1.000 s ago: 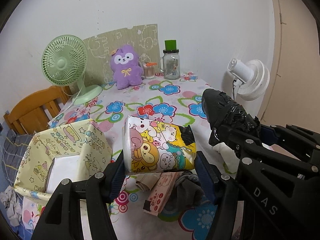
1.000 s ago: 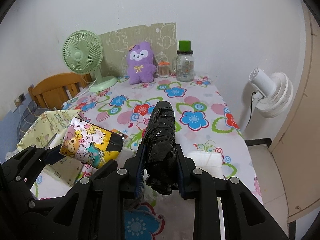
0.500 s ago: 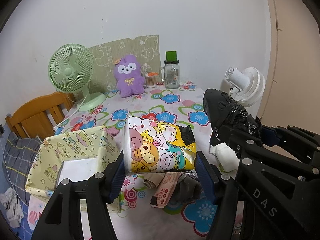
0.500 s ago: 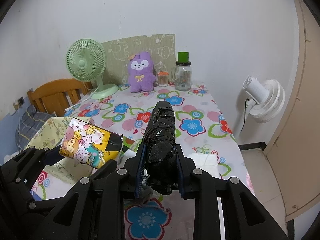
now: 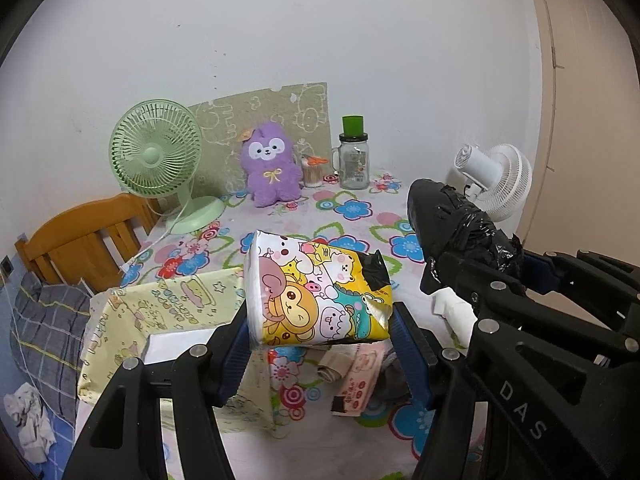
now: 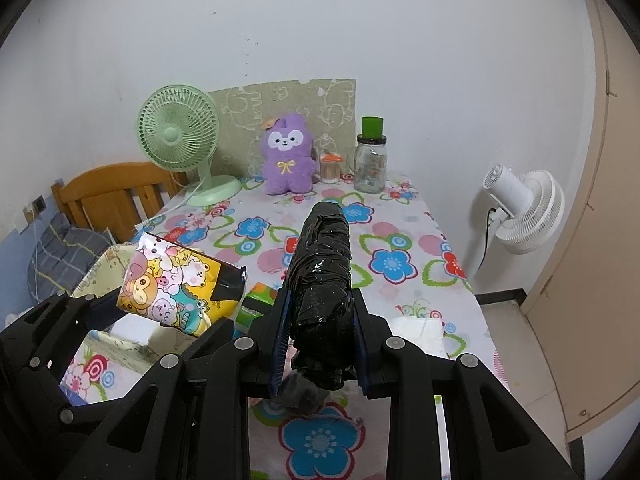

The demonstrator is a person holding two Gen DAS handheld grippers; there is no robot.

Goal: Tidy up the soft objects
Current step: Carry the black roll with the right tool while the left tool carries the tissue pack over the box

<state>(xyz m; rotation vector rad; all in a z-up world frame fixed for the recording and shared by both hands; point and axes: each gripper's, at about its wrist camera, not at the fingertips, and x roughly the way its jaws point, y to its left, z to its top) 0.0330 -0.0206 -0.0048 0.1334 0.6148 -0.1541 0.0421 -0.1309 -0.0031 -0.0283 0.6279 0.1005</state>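
My left gripper [image 5: 320, 338] is shut on a tissue pack printed with cartoon animals [image 5: 316, 292] and holds it in the air above the floral table. My right gripper [image 6: 320, 320] is shut on a black plastic-wrapped bundle [image 6: 322, 256], which sticks out forward past its fingers. To the pack's left is a pale yellow fabric box [image 5: 168, 304] with something white inside. Under the pack lie a small pink tissue packet [image 5: 356, 380], a beige roll [image 5: 332, 364] and a grey sock [image 5: 394, 376]. A white folded cloth [image 6: 416, 328] lies near the table's right edge.
At the back of the table stand a green desk fan [image 5: 156, 156], a purple plush [image 5: 272, 168] and a glass jar with a green lid [image 5: 354, 160]. A white fan [image 6: 520, 208] stands off the right edge, and a wooden chair [image 5: 80, 236] is on the left.
Both grippers have risen and drawn back from the table with their loads still held. The table and the yellow box now sit lower and farther off in both views.
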